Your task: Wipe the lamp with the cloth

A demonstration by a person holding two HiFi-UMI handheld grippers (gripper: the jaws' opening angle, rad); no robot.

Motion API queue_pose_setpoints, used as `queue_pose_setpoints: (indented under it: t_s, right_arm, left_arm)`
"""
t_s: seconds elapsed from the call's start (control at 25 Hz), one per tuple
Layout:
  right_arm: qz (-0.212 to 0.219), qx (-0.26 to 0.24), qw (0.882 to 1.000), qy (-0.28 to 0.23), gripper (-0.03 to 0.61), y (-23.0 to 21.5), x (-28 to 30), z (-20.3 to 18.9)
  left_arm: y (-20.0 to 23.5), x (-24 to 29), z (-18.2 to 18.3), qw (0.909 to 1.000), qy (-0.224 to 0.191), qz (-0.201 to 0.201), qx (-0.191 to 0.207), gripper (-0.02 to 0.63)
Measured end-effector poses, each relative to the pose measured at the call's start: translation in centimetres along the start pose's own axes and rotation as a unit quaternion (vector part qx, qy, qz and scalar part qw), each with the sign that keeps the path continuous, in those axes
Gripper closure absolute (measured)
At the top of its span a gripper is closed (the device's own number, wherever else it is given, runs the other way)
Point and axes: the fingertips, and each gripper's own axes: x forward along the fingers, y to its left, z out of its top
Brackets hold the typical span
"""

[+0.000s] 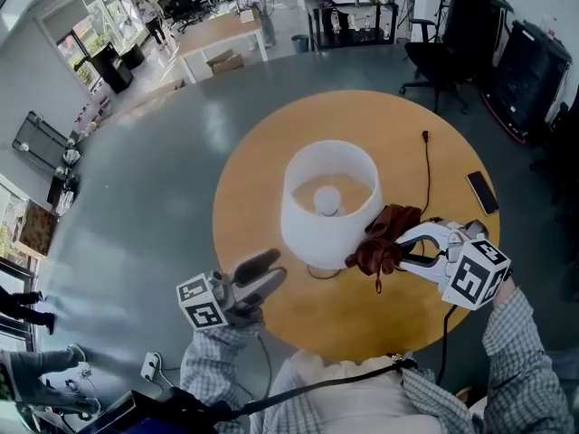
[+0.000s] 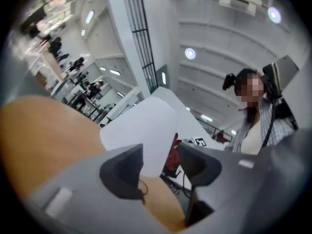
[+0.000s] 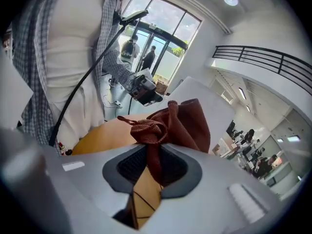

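The white lamp (image 1: 330, 197), its smooth drum shade upright on the round wooden table (image 1: 398, 125), stands just ahead of the right gripper (image 1: 401, 250), whose jaws pinch a bunched, woven rust-red cloth (image 1: 384, 238) right beside the shade's lower edge; contact is unclear. The left gripper (image 1: 270, 274), jaws spread and empty, hovers near the shade's opposite side, so the right seems better placed to wipe.

The head camera looks steeply down from above the person onto the round table (image 1: 407, 125), seeing the lamp (image 1: 312, 229) from over its shade. The camera on the left gripper (image 1: 264, 276) sits low by the table's near edge, tilted up at the shade close by. The one on the right gripper (image 1: 404, 247) faces the cloth (image 1: 384, 238) at very close range, with the shade just behind. All three views share lamp and cloth.
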Motion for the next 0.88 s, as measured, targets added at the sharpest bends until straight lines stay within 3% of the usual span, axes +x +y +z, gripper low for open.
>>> queue_pose_setpoints:
  t_s: [0.08, 0.2, 0.28, 0.36, 0.48, 0.6, 0.76, 0.8, 0.88]
  right_arm:
    - [-0.006, 0.018, 1.0, -0.012, 0.505, 0.1, 0.2, -0.2]
    - [-0.013, 0.045, 0.999, -0.024, 0.505, 0.6, 0.6, -0.8]
    - [-0.016, 0.058, 0.998, -0.027, 0.505, 1.1, 0.9, -1.2]
    - [-0.018, 0.067, 0.997, -0.03, 0.505, 1.3, 1.1, -1.3]
    - [-0.02, 0.082, 0.996, -0.033, 0.505, 1.9, 1.5, -1.4]
    - [-0.016, 0.086, 0.996, -0.031, 0.505, 2.7, 2.0, -1.6]
    - [-0.016, 0.09, 0.995, -0.033, 0.505, 3.0, 2.3, -1.6]
    - [-0.016, 0.093, 0.995, -0.033, 0.505, 2.9, 2.2, -1.6]
    - [-0.018, 0.096, 0.995, -0.032, 0.505, 2.8, 2.2, -1.5]
  left_arm:
    - [-0.9, 1.2, 2.4, 0.9954, 0.055, 0.004, 0.078, 0.396]
    - [-2.7, 3.2, 4.9, 0.9757, 0.124, -0.001, 0.181, 0.396]
    - [-4.4, 4.4, 6.1, 0.9571, 0.165, -0.018, 0.237, 0.396]
    - [-5.5, 5.4, 7.0, 0.9304, 0.213, -0.026, 0.297, 0.394]
    - [-5.7, 6.5, 7.0, 0.8769, 0.295, -0.032, 0.378, 0.393]
    - [-5.2, 7.8, 6.3, 0.8196, 0.375, -0.039, 0.432, 0.393]
    - [-3.1, 8.9, 4.3, 0.7142, 0.482, -0.057, 0.504, 0.394]
    - [-2.9, 9.1, 4.1, 0.6944, 0.501, -0.061, 0.513, 0.394]
    - [-2.7, 9.7, 3.9, 0.6672, 0.523, -0.073, 0.525, 0.396]
